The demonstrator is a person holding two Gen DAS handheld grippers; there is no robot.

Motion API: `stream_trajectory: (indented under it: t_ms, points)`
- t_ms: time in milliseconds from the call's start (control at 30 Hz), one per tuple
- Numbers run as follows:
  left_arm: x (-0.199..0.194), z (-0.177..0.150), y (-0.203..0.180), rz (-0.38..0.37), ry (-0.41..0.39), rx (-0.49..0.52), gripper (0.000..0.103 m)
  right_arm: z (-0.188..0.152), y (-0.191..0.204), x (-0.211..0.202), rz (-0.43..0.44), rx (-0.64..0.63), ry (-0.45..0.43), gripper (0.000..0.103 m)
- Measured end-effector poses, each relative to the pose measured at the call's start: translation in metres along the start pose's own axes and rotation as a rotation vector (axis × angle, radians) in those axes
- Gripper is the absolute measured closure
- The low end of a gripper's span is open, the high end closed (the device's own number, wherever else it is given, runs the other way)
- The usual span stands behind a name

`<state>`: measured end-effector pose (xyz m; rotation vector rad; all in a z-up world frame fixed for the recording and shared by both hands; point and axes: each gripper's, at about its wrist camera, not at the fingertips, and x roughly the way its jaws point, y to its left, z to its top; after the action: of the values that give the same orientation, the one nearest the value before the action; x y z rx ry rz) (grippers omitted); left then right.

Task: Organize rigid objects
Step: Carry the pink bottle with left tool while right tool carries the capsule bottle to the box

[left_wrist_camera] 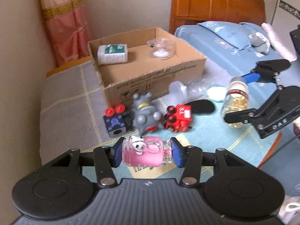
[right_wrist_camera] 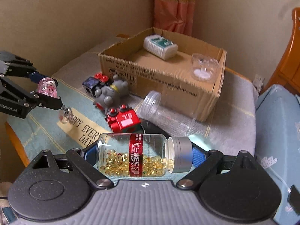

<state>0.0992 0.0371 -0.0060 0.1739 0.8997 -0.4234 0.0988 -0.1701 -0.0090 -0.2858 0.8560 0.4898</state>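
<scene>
My left gripper [left_wrist_camera: 146,154] is shut on a pink toy jar [left_wrist_camera: 145,152] with a small panda figure, held sideways above the mat; it also shows in the right wrist view [right_wrist_camera: 47,88]. My right gripper [right_wrist_camera: 144,156] is shut on a clear vitamin capsule bottle [right_wrist_camera: 138,155] with a red label and grey cap, also seen in the left wrist view [left_wrist_camera: 237,103]. An open cardboard box [left_wrist_camera: 150,75] at the back holds a white bottle [left_wrist_camera: 112,53] and a clear jar [left_wrist_camera: 162,48]. A black cube toy [left_wrist_camera: 117,121], a grey figure [left_wrist_camera: 145,112] and a red toy [left_wrist_camera: 179,119] lie before the box.
A clear empty jar [right_wrist_camera: 165,114] lies on its side beside the box, with a white lid [left_wrist_camera: 216,92] and a black flat piece [left_wrist_camera: 203,106] nearby. The mat sits on a low table against the wall. A blue-covered bed [left_wrist_camera: 234,43] is at the right.
</scene>
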Motion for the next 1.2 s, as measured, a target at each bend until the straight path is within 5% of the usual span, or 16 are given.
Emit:
stream_trajectory:
  t_ms: [467,733,1100,1200]
  points:
    - [-0.021,0.117,-0.003,0.006,-0.148,0.040,0.053,0.062,-0.038,-0.018,-0.030,0.029,-0.099,0.007]
    - [0.027,0.160,0.004,0.059,-0.089,0.067,0.053,0.105,-0.064,-0.009,-0.061,0.043,-0.132,0.007]
    - [0.091,0.165,0.030,0.094,0.026,0.027,0.053,0.120,-0.093,0.043,-0.081,0.119,-0.068,0.007]
    - [0.098,0.162,0.034,0.094,0.041,0.026,0.053,0.118,-0.096,0.051,-0.045,0.143,-0.055,0.000]
